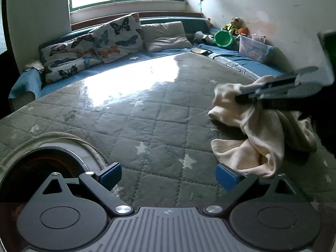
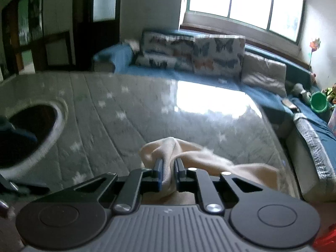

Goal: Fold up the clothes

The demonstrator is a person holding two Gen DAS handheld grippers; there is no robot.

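Right gripper [image 2: 168, 175]: jaws pinched on a fold of the cream cloth [image 2: 201, 159], lifting one end.
Left gripper [image 1: 168, 177]: jaws wide, nothing between them, low over the quilt [image 1: 134, 126].
Cloth: bunched on the quilt, its edge touching the left gripper's right pad.
Basket [image 1: 52, 145]: beside the left gripper.
Cushions [image 1: 117, 37]: along the far bench.

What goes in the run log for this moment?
right tool: shut on cream garment | left tool: open, empty | garment: bunched, partly lifted off quilted mat
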